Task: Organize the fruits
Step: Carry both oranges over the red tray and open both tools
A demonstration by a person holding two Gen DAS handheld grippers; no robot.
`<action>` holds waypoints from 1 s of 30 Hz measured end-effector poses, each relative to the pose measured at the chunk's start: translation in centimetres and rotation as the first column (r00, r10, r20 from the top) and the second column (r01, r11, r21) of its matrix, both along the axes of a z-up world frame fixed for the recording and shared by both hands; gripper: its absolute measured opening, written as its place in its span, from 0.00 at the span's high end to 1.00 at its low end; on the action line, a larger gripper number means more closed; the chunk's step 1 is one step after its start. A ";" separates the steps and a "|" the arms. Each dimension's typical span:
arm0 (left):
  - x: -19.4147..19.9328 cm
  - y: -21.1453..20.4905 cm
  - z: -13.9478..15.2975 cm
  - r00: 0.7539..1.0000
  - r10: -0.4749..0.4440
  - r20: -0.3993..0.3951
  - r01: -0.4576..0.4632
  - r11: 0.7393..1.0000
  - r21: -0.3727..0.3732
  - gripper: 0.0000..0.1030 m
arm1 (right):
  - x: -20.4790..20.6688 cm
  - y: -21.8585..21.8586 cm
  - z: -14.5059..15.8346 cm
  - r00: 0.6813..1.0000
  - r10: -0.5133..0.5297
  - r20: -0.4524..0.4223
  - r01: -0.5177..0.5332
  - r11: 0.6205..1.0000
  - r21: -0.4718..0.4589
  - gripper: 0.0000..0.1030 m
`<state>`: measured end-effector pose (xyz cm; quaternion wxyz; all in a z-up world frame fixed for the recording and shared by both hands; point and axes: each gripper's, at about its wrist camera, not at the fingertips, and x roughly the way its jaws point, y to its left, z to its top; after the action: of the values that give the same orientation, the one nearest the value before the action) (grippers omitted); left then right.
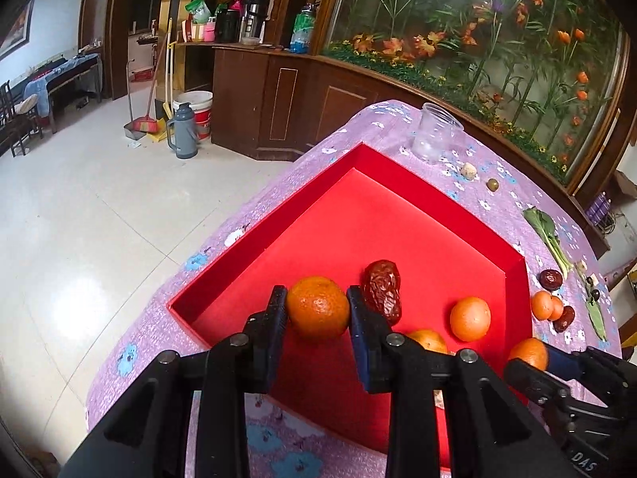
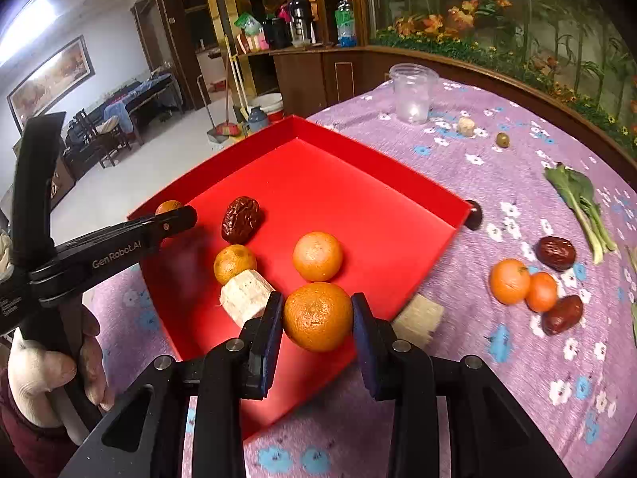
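A red tray (image 1: 398, 167) (image 2: 398, 175) lies on the purple flowered tablecloth. My left gripper (image 1: 317, 308) is shut on a tangerine (image 1: 317, 306) over the tray's near left part; in the right wrist view that tangerine (image 2: 168, 206) peeks above the left gripper's fingers. My right gripper (image 2: 317, 318) is shut on another tangerine (image 2: 317, 316) above the tray's near edge; it also shows in the left wrist view (image 1: 527, 352). In the tray lie a red date (image 2: 241, 219) (image 1: 383, 290), two tangerines (image 2: 317, 255) (image 2: 234, 263) and a pale block (image 2: 245, 296).
On the cloth right of the tray lie two tangerines (image 2: 509, 281) (image 2: 540, 291), two dates (image 2: 555, 253) (image 2: 562, 314), a leafy green (image 2: 581, 203), a pale cube (image 2: 418, 318), a green olive (image 2: 502, 139) and a clear plastic cup (image 2: 413, 93). The table edge drops to the floor at left.
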<state>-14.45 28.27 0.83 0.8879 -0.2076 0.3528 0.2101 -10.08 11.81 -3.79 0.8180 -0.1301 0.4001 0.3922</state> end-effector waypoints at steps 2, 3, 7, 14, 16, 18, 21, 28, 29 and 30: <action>0.0 0.1 0.0 1.000 -0.002 0.005 0.002 1.000 -0.007 0.72 | 0.3 0.7 -0.3 1.000 0.003 -0.003 -0.003 1.000 -0.011 0.64; 0.1 0.2 0.0 1.000 0.000 0.008 0.000 1.000 -0.011 0.72 | 0.5 0.9 -0.5 1.000 0.006 -0.004 -0.006 1.000 -0.017 0.64; 0.2 0.6 0.1 1.000 0.008 0.023 -0.008 1.000 -0.024 0.58 | 0.8 1.7 -0.9 1.000 0.015 -0.002 -0.015 0.999 -0.030 0.63; -0.3 0.7 1.0 0.999 0.016 0.051 -0.014 0.999 -0.045 0.45 | 1.4 1.8 -1.0 1.000 0.006 -0.017 -0.006 1.000 -0.011 0.63; -0.5 0.5 1.3 0.998 0.019 0.059 -0.017 0.999 -0.045 0.42 | 1.5 1.4 -0.8 1.000 0.001 -0.016 0.000 1.000 0.003 0.63; -0.6 0.2 1.7 0.998 0.021 0.066 -0.018 0.999 -0.041 0.40 | 1.4 1.0 -0.4 1.000 -0.003 -0.014 0.003 1.000 0.015 0.63; -0.8 -0.1 2.3 0.997 0.023 0.078 -0.020 0.999 -0.043 0.37 | 1.7 -0.1 0.3 1.000 -0.021 -0.006 0.021 0.999 0.040 0.63; -1.5 -1.1 3.8 0.994 0.027 0.110 -0.023 0.999 -0.032 0.31 | 3.6 -6.1 1.8 0.990 -0.144 -0.001 0.144 0.985 0.099 0.58; -1.5 -1.2 3.9 0.993 0.024 0.112 -0.020 0.999 -0.033 0.30 | 4.1 -7.7 1.9 0.984 -0.180 -0.003 0.179 0.978 0.106 0.57; -1.4 -1.4 4.0 0.993 0.019 0.113 -0.015 0.999 -0.034 0.30 | 4.4 -8.8 1.9 0.979 -0.203 -0.006 0.202 0.973 0.109 0.57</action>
<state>-15.88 26.85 4.79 0.9010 -0.2371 0.3034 0.1997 -5.66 3.02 -1.86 0.8605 -0.0448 0.3873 0.3279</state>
